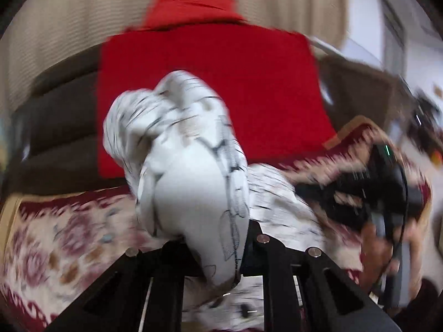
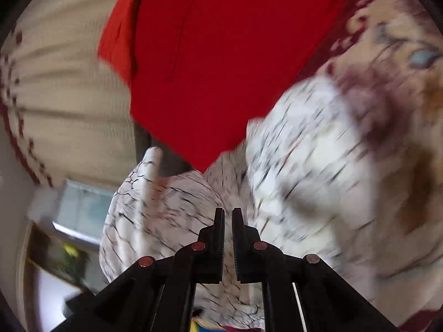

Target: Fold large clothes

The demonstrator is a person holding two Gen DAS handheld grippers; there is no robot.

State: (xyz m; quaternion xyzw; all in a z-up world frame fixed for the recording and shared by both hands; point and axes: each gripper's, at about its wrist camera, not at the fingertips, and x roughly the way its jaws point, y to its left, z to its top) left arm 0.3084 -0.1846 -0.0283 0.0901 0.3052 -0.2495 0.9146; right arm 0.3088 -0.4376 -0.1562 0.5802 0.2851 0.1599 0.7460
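Observation:
A white garment [image 1: 188, 144] printed with black leaf lines hangs bunched from my left gripper [image 1: 213, 238], which is shut on a fold of it and holds it above the rug. In the right wrist view the same garment [image 2: 304, 166] lies blurred beyond my right gripper [image 2: 228, 221]. Its jaws stand almost together with only a sliver between them, and no cloth is pinched there. The right gripper [image 1: 326, 191] also shows as a black blur at the right of the left wrist view, over the garment's trailing edge.
A red cloth [image 1: 221, 77] [image 2: 221, 55] drapes over a dark brown sofa [image 1: 61, 127]. A floral maroon and cream rug [image 1: 69, 243] [image 2: 401, 69] lies beneath. Beige curtains [image 1: 83, 13] [image 2: 69, 96] hang behind. A person's hand [image 1: 373, 249] grips the right tool.

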